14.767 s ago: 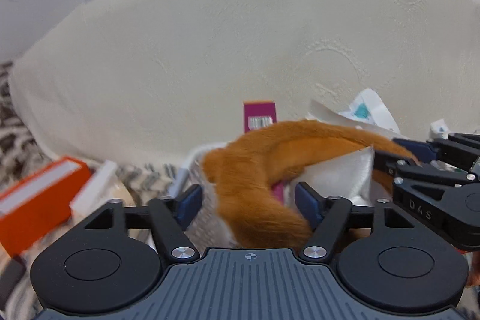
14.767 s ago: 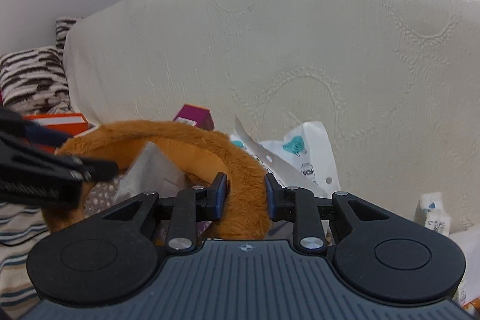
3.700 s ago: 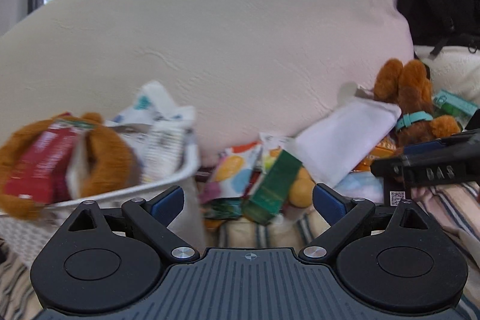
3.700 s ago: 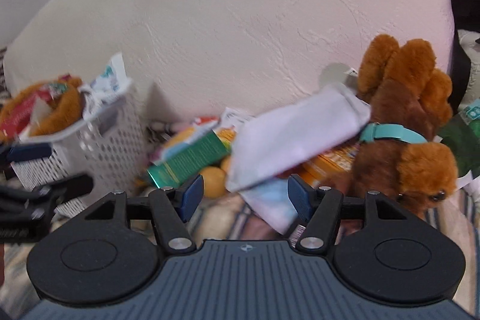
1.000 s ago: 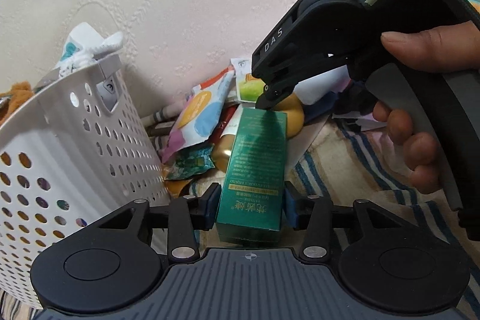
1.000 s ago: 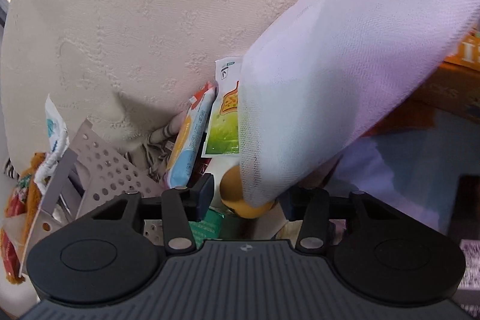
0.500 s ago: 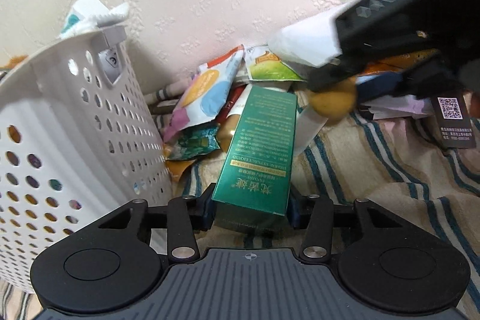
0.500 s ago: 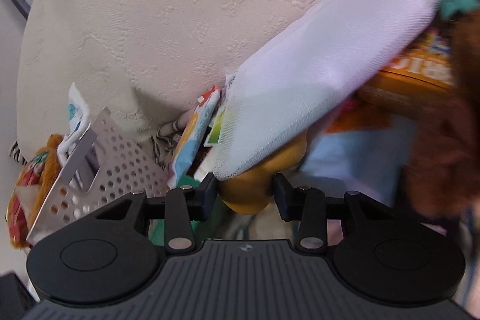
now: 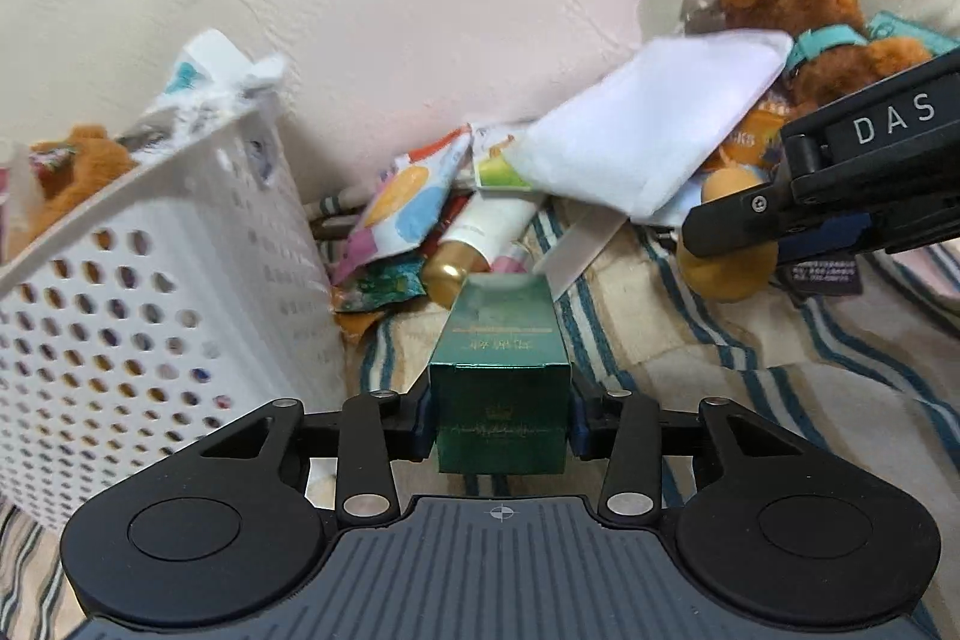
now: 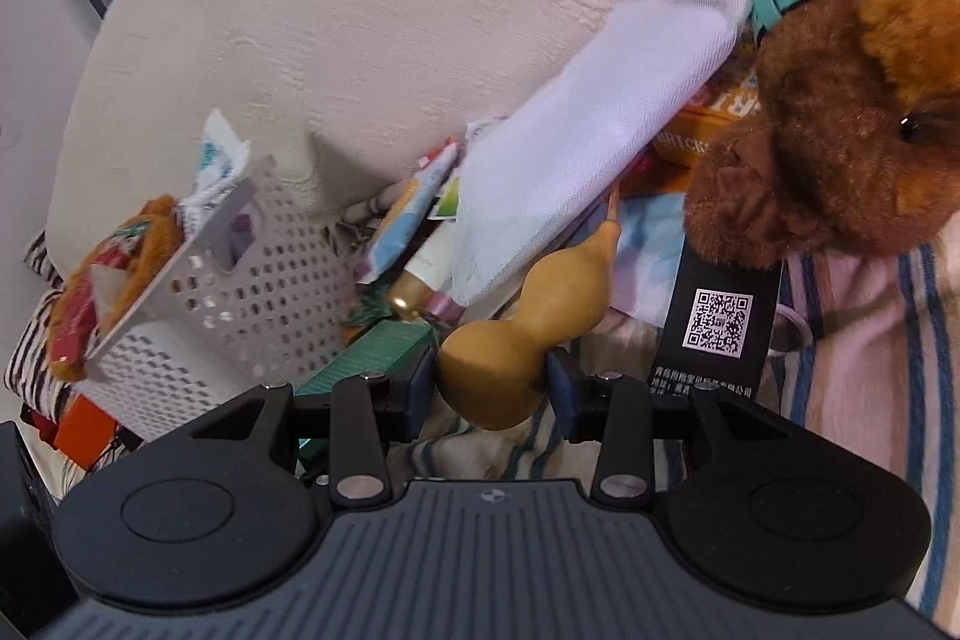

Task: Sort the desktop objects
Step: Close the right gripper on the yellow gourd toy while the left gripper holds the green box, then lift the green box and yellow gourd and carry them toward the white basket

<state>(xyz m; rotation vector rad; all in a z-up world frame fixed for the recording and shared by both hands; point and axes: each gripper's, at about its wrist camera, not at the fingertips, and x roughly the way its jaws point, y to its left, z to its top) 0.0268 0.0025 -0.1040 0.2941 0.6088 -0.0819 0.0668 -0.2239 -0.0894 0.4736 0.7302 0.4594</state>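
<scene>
My left gripper (image 9: 499, 415) is shut on a green carton (image 9: 500, 370) and holds it above the striped cloth, to the right of the white perforated basket (image 9: 150, 292). My right gripper (image 10: 489, 385) is shut on a tan gourd (image 10: 516, 340); it also shows in the left wrist view (image 9: 729, 250), right of the carton. The basket (image 10: 240, 292) holds an orange plush item (image 10: 150, 226) and packets. The green carton (image 10: 366, 355) shows in the right wrist view, left of the gourd.
A pile lies against the cream cushion (image 9: 420, 10): a white cloth pouch (image 9: 648, 136), snack packets (image 9: 408, 208), a tube with a gold cap (image 9: 474, 244), an orange box (image 10: 708, 124). A brown plush dog (image 10: 840, 100) with a QR tag (image 10: 717, 322) sits right.
Both grippers have drawn back from the pile. The left has lifted the green carton level and closer. The right has pulled the gourd out from under the white pouch.
</scene>
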